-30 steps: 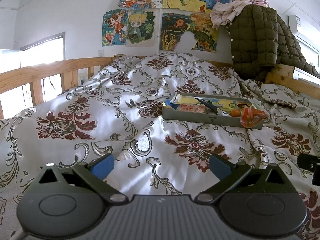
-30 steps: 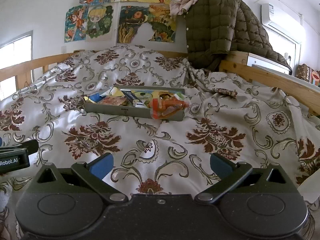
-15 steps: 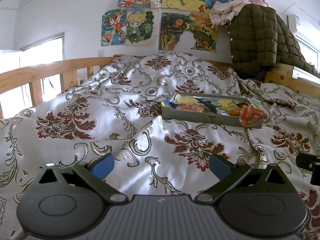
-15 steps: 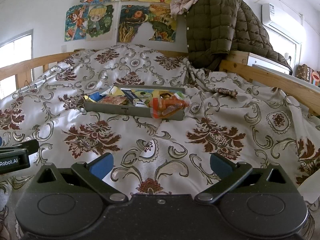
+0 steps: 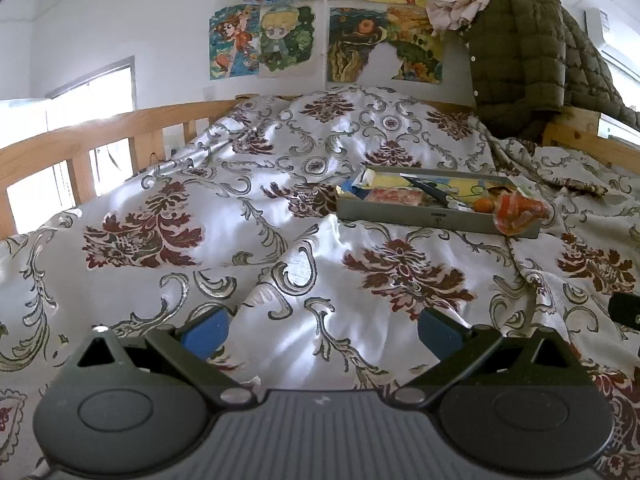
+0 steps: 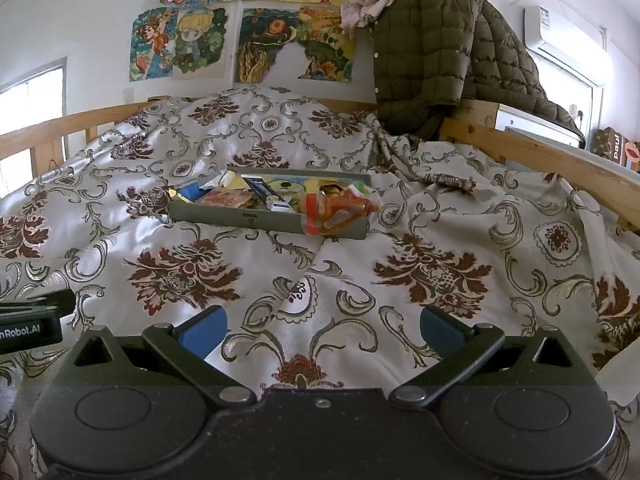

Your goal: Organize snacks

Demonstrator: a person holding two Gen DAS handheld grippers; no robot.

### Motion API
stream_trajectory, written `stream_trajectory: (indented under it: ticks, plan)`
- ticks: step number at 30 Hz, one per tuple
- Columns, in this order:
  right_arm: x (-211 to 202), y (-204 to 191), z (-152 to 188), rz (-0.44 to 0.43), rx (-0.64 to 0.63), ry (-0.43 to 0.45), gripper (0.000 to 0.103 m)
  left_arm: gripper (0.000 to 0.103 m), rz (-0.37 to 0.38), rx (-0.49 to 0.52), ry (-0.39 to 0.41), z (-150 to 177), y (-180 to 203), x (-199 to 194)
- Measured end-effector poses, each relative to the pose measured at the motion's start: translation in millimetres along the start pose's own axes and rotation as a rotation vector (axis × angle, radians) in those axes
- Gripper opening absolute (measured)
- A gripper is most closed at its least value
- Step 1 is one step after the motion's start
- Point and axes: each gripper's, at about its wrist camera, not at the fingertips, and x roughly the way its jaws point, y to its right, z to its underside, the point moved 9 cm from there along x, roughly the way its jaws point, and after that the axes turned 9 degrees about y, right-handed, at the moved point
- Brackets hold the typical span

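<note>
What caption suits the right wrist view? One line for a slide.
Open right gripper faces a grey tray of snacks on a floral bedspread.

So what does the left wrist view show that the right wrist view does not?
Only the left view: the right gripper's black tip at its right edge. Only the right view: the air conditioner and the left gripper's labelled body. Both share the gray tray of snacks with an orange packet over its rim, the bedspread, the jacket, and open jaws holding nothing.

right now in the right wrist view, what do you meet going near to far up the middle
right gripper → floral bedspread → grey snack tray → wooden bed rail → cartoon posters
</note>
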Motion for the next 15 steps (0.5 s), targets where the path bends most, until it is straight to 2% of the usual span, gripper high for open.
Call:
stream_trajectory:
  ticks: [15]
  plan:
    - [0.6,-0.8,-0.5,0.0,-0.003,-0.003,0.102,0.103,-0.013,-0.001,-0.03,1.2,-6.6,5.1]
